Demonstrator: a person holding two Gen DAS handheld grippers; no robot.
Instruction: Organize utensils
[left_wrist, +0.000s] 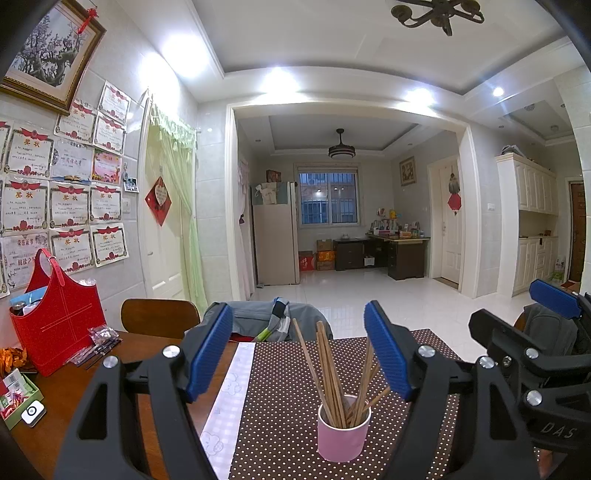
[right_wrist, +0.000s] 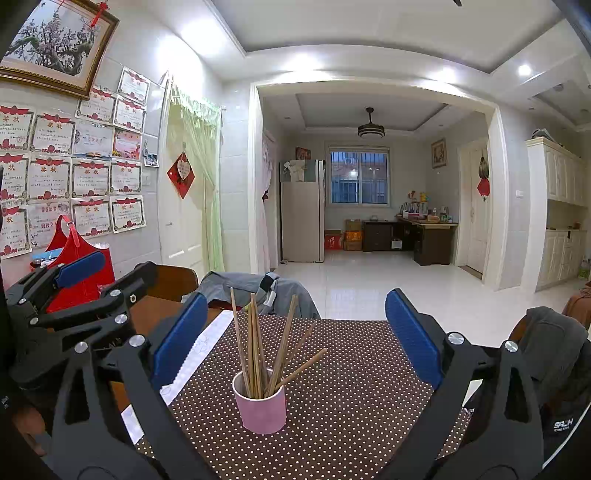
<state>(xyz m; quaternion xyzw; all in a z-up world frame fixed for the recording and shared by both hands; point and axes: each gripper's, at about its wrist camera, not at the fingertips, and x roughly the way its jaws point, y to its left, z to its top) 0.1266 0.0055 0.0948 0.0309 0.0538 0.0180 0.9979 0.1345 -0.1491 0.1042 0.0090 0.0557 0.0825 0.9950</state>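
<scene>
A pink cup (left_wrist: 343, 432) (right_wrist: 260, 404) stands upright on the brown dotted table mat (left_wrist: 280, 406) (right_wrist: 351, 387). Several wooden chopsticks (left_wrist: 332, 373) (right_wrist: 258, 343) stand in it, fanned out. My left gripper (left_wrist: 299, 354) is open, raised above and behind the cup, with nothing between its blue pads (left_wrist: 208, 350). My right gripper (right_wrist: 295, 339) is open too, its blue pads (right_wrist: 413, 336) wide apart, the cup low between them and untouched. Each gripper shows at the edge of the other's view: the right gripper (left_wrist: 546, 332) and the left gripper (right_wrist: 85, 288).
A red bag (left_wrist: 55, 317) stands at the table's left by the wall, with small packets (left_wrist: 96, 343) and a green box (left_wrist: 16, 398) near it. Chairs draped with grey jackets (left_wrist: 266, 317) (right_wrist: 554, 350) stand at the far and right sides. A pale strip (left_wrist: 229, 398) edges the mat.
</scene>
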